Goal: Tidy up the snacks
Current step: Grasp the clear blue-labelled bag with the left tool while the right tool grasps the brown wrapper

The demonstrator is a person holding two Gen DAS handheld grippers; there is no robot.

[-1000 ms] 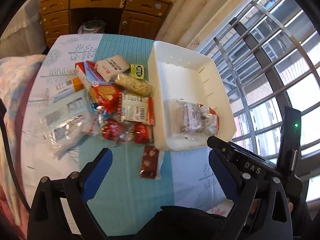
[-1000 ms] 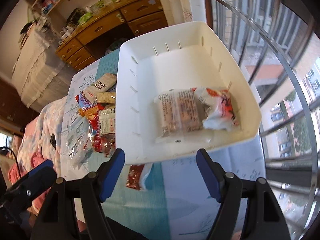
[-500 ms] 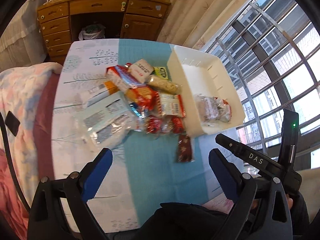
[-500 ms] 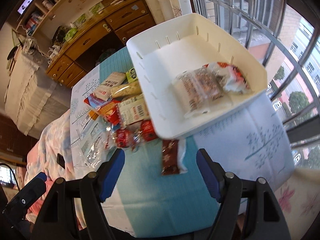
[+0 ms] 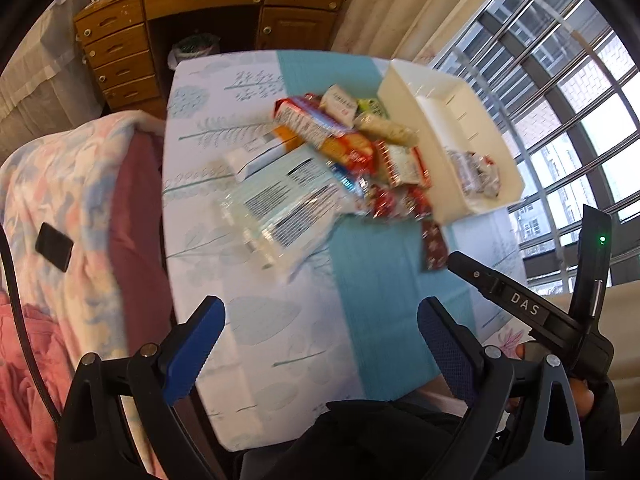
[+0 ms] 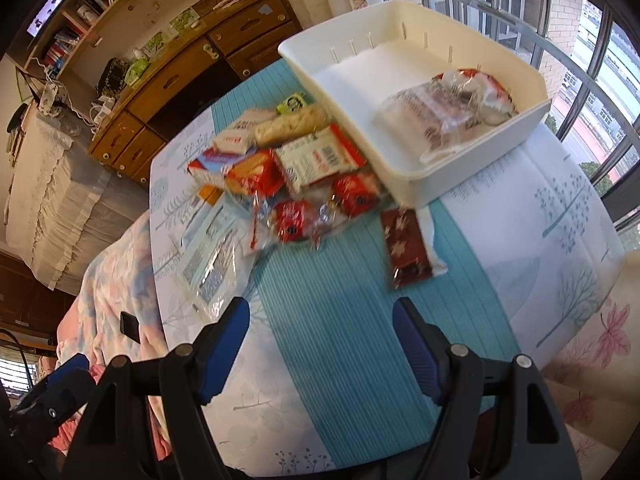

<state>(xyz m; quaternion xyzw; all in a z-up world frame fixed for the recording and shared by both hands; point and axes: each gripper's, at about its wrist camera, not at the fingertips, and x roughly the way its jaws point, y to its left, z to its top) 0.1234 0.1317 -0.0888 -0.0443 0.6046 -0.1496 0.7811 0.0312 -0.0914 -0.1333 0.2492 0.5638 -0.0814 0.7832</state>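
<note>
Snack packets [image 6: 296,168] lie in a loose pile on the bench [image 6: 340,340], just left of a white bin [image 6: 400,176] that stands at the far right of the benchtop by the window. One clear wrapped packet [image 6: 448,108] with a red end lies inside the bin, against its near wall. A dark red packet [image 6: 406,246] lies alone on the teal strip of the cloth, just near of the bin's near-left corner and apart from the pile. Two round red sweets [image 6: 294,220] sit at the near edge of the pile. A large clear bag with barcodes [image 5: 288,208] lies at the left side of the pile.

Left claw [image 5: 320,344]: fingers spread wide, nothing between the blue pads [image 5: 192,348]. It hangs above the near edge of the bench, well apart from every packet. In the left wrist view the pile [image 5: 348,148] and the bin [image 5: 452,148] are far from it, and the packet in the bin [image 5: 476,172] lies at the bin's near end.

Right claw [image 6: 320,348]: fingers spread wide, nothing held. It hangs above the near part of the teal strip, near of the dark red packet and not touching it.

A wooden dresser [image 5: 208,12] stands beyond the far end of the bench. A bed with a floral blanket [image 5: 60,184] lies along the left side, with a black phone [image 5: 54,246] on it.
</note>
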